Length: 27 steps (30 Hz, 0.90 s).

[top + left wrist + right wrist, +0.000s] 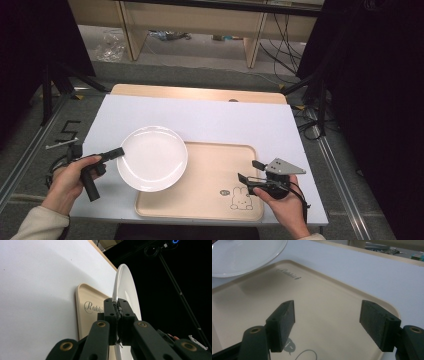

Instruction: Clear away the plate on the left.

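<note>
the left gripper (118,151) is clamped on the near-left rim of the white plate (152,158), its two black jaws pinched tight on the thin edge in the left gripper view, with nothing else between them. taking the beige tray (210,197) as the landmark: the plate hangs over the tray's left edge and far-left corner, partly above the white table (220,117) beyond that edge. from the right gripper view the plate (244,255) throws a shadow onto the tray floor (332,315), so it looks lifted rather than resting, though i can't be sure its far rim isn't touching the tray wall.

the right gripper (248,171) sits over the tray's right side, near the rabbit drawing (241,198), jaws spread wide and holding nothing.

the step in hand seems to be setting the plate down inside the tray. to do it well, i'd judge the main thing is keeping the plate level: a one-point grip on a smooth rim lets the far side sag or swivel. carry it toward the tray's middle until the whole disc clears the raised wall, lower it flat, and only then let the jaws go. releasing while the plate straddles the wall would leave it tilted. the idle gripper should stay at the tray's right edge, clear of the landing spot.
</note>
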{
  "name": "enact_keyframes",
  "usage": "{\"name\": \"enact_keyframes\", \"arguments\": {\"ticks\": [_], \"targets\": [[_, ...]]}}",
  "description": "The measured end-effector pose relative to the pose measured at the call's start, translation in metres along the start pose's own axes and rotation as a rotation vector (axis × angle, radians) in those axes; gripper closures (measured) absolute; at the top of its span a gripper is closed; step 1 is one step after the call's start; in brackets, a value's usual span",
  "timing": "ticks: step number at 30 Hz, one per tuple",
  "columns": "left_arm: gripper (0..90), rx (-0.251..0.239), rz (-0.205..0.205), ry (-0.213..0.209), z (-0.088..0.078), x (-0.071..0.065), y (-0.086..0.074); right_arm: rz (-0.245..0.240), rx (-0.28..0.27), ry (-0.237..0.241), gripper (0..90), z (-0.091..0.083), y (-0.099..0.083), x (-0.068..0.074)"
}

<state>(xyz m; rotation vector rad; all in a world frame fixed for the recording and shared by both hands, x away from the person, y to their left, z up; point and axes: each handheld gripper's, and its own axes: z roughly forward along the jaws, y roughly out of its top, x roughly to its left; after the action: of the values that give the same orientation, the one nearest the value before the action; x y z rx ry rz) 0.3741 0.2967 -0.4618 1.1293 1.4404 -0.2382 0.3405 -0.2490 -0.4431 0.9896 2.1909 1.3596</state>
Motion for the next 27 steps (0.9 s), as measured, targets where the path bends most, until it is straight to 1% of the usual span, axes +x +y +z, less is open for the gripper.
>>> {"name": "enact_keyframes", "arguments": {"ticks": [2,3,6,7,8,9,10,13,14,15,16,24,25,26,27], "targets": [[86.5,0.001,0.002,-0.001,0.0008,-0.0005,-0.0003,0.002,0.0,0.003,29.3,0.0001,0.0,0.0],[86.5,0.001,0.002,0.0,0.0011,-0.0006,-0.0005,0.026,0.007,0.008,29.3,-0.0003,-0.0001,0.0011],[86.5,0.001,0.003,0.0,0.0016,-0.0005,-0.0009,0.024,0.006,0.008,29.4,-0.0002,-0.0001,0.001],[86.5,0.003,0.004,-0.001,0.0018,-0.0006,-0.0011,0.018,0.003,0.007,29.4,0.0001,-0.0002,0.0008],[86.5,0.003,0.003,-0.002,0.002,-0.0007,-0.0012,0.0,-0.001,-0.001,29.4,-0.0001,0.0,0.0001],[86.5,0.003,0.002,-0.002,0.0024,-0.001,-0.0014,0.02,0.004,0.007,29.4,0.0001,-0.0002,0.0008],[86.5,0.004,0.0,-0.003,0.0027,-0.0014,-0.0016,0.024,0.007,0.008,29.4,-0.0002,-0.0001,0.001],[86.5,0.008,0.004,-0.004,0.0037,-0.0019,-0.0022,0.018,0.01,0.01,29.4,-0.0002,0.0,0.0007],[86.4,0.011,0.006,-0.004,0.004,-0.002,-0.0024,-0.001,0.01,-0.004,29.4,-0.0009,0.0003,0.0003],[86.5,0.012,0.006,-0.003,0.0045,-0.0023,-0.0027,0.018,0.004,0.007,29.5,0.0001,-0.0002,0.0009],[86.5,0.018,0.004,-0.001,0.0047,-0.0027,-0.0027,0.023,0.006,0.009,29.5,-0.0002,-0.0001,0.0011],[86.4,0.02,0.005,-0.009,0.0072,-0.004,-0.004,0.019,0.004,0.008,29.6,0.0,-0.0002,0.0009],[86.4,0.024,0.005,-0.005,0.0072,-0.0043,-0.0039,0.001,0.0,0.0,29.6,-0.0001,0.0,0.0003],[86.4,0.025,0.006,-0.005,0.0076,-0.0047,-0.004,0.001,0.001,0.0,29.6,-0.0002,0.0,0.0003],[86.4,0.026,0.008,-0.006,0.008,-0.0048,-0.0042,0.019,0.004,0.008,29.6,0.0,-0.0002,0.0009]]}}
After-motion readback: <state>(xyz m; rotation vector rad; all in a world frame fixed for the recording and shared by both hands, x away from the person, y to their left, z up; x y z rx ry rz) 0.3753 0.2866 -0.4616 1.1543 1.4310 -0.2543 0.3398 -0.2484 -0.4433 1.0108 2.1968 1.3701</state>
